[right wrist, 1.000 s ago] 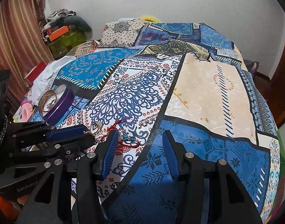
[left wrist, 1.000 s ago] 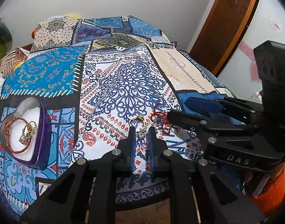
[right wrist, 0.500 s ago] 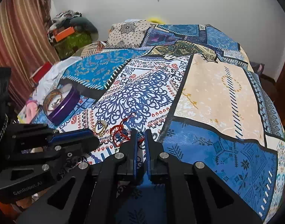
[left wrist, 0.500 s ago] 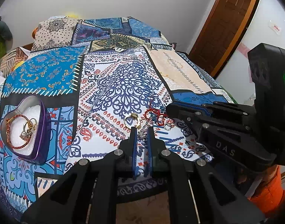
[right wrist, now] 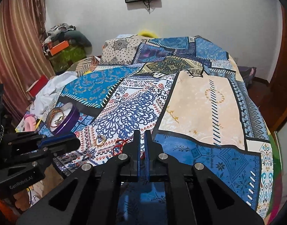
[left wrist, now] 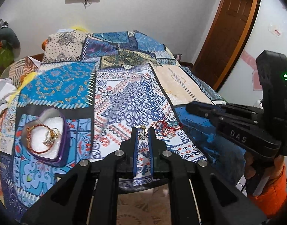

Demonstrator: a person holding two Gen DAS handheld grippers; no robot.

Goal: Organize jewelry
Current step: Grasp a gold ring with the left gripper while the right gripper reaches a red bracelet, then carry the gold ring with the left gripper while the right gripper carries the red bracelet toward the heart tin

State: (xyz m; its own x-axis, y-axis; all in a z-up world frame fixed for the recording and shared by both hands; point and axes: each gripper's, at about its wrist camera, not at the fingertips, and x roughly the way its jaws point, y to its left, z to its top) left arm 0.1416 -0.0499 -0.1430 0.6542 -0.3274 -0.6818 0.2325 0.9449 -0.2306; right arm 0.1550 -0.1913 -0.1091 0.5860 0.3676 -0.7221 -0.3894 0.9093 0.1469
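My left gripper [left wrist: 143, 131] is shut on a gold ring with a sparkly flower top [left wrist: 143, 135], low over the patterned bedspread [left wrist: 136, 105]. The ring's band [right wrist: 100, 140] also shows just past the left gripper [right wrist: 77, 141] in the right wrist view. A red beaded string bracelet [left wrist: 165, 127] lies to the ring's right. My right gripper [right wrist: 142, 132] is shut on that bracelet [right wrist: 121, 144], and a red thread runs back between its pads. A purple heart-shaped box [left wrist: 66, 131] sits to the left, holding a red-gold bangle [left wrist: 36, 127] and rings.
The bed's near edge and bare floor [left wrist: 143, 202] lie under both grippers. White cloth [right wrist: 49, 88] and clutter crowd the bed's left side beyond the heart box [right wrist: 70, 120]. Pillows are at the far end and a wooden door [left wrist: 228, 28] at the right. An orange sleeve [left wrist: 271, 187] is behind the right gripper [left wrist: 190, 108].
My right gripper went from wide open to shut on the red bracelet. Both grippers have risen a little and drawn back from the bedspread. The left stayed shut on the ring.
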